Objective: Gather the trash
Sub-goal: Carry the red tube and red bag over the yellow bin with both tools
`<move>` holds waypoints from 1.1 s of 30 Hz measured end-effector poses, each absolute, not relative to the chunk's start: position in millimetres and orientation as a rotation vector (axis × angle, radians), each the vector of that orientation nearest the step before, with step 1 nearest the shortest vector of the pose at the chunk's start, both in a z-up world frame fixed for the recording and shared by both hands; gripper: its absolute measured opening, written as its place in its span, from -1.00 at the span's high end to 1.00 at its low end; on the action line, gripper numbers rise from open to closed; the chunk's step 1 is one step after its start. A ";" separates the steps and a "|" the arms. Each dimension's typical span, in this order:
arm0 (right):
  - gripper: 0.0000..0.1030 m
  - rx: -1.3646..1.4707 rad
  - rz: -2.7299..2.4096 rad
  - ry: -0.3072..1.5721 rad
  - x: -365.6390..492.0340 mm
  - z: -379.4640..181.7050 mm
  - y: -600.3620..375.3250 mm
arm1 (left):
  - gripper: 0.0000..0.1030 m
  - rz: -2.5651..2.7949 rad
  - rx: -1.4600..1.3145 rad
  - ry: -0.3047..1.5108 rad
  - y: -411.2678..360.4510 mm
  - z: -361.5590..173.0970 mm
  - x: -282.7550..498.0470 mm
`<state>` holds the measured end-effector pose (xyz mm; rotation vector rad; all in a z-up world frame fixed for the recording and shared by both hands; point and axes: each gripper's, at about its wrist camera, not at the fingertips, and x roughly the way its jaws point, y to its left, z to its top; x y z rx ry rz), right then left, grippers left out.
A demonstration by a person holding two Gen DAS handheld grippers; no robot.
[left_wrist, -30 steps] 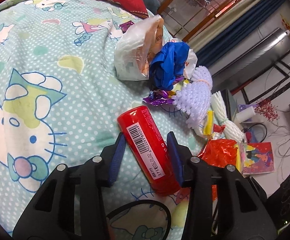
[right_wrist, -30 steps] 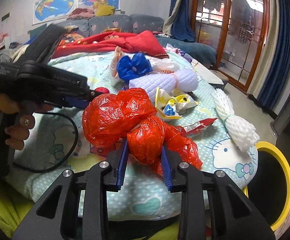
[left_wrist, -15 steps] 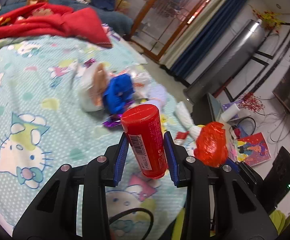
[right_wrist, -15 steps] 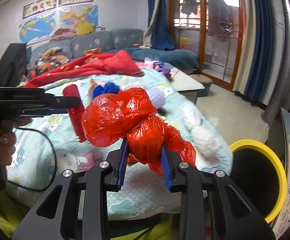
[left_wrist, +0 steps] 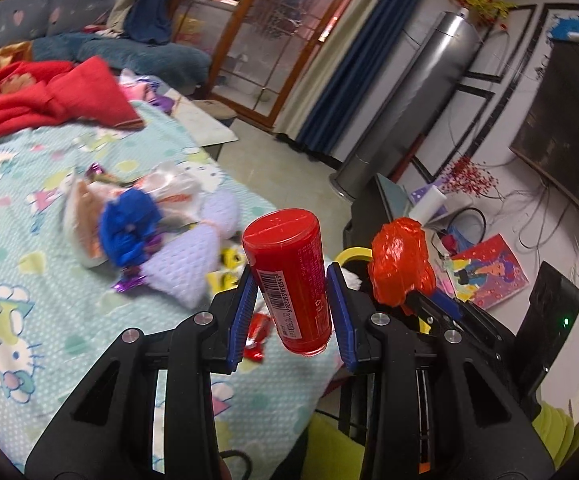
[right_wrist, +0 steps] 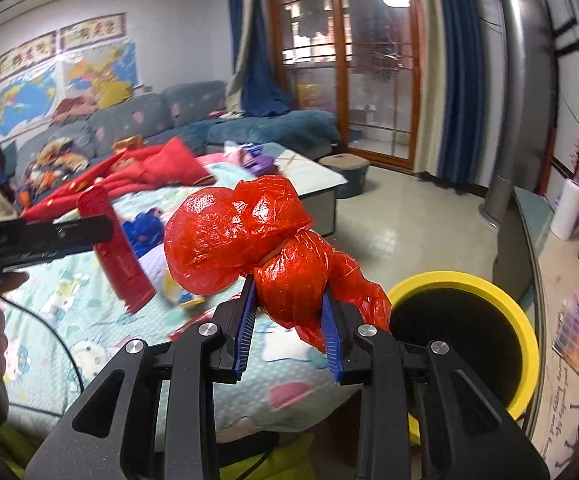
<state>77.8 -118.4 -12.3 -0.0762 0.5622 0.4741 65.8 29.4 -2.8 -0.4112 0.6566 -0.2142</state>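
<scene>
My left gripper point(left_wrist: 291, 312) is shut on a red can point(left_wrist: 289, 276) with a barcode label, held nearly upright above the bed's edge. The same red can point(right_wrist: 115, 256) shows at the left of the right wrist view, clamped in the black left gripper point(right_wrist: 89, 226). My right gripper point(right_wrist: 287, 320) is shut on a crumpled red plastic bag point(right_wrist: 249, 240), lifted clear of the bed. That red bag point(left_wrist: 401, 268) also appears to the right of the can. A black bin with a yellow rim point(right_wrist: 525, 320) stands on the floor just right of the bag.
More trash lies on the Hello Kitty sheet point(left_wrist: 49, 280): a blue bag point(left_wrist: 129, 232), white foam netting point(left_wrist: 185, 268), wrappers point(left_wrist: 257, 332). A red blanket point(left_wrist: 49, 96) lies at the bed's far side. A low table point(right_wrist: 313, 176), a silver standing unit point(left_wrist: 409, 108) and floor clutter sit beyond.
Both grippers have risen off the bed and swung right toward the yellow-rimmed bin, carrying the can and the red bag. The can went from lying on the sheet to nearly upright.
</scene>
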 end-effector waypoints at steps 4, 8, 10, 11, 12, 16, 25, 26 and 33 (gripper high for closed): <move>0.44 -0.036 0.428 0.558 83.8 -6.8 -135.8 | 0.45 -0.247 -0.386 0.654 10.4 0.3 74.9; 0.44 0.011 0.383 0.559 90.1 -3.8 -152.4 | 0.45 -0.276 -0.366 0.655 -4.1 2.7 82.3; 0.44 0.032 0.359 0.561 92.4 -3.4 -160.9 | 0.45 -0.293 -0.357 0.657 -11.6 3.2 85.8; 0.44 0.038 0.350 0.562 93.8 -2.7 -165.0 | 0.45 -0.299 -0.352 0.658 -16.0 3.7 87.7; 0.44 0.047 0.342 0.563 94.8 -2.2 -169.6 | 0.45 -0.309 -0.345 0.660 -21.0 3.5 90.2; 0.44 0.083 0.306 0.568 99.8 -3.0 -184.1 | 0.45 -0.335 -0.328 0.669 -36.5 2.7 97.6; 0.44 0.187 0.216 0.598 111.2 -9.4 -226.2 | 0.45 -0.381 -0.285 0.692 -64.0 -5.0 113.4; 0.44 0.201 0.203 0.605 112.9 -11.3 -232.3 | 0.45 -0.386 -0.280 0.695 -67.5 -6.1 115.5; 0.44 0.281 0.145 0.655 125.4 -23.4 -265.4 | 0.45 -0.422 -0.246 0.714 -97.6 -11.9 129.6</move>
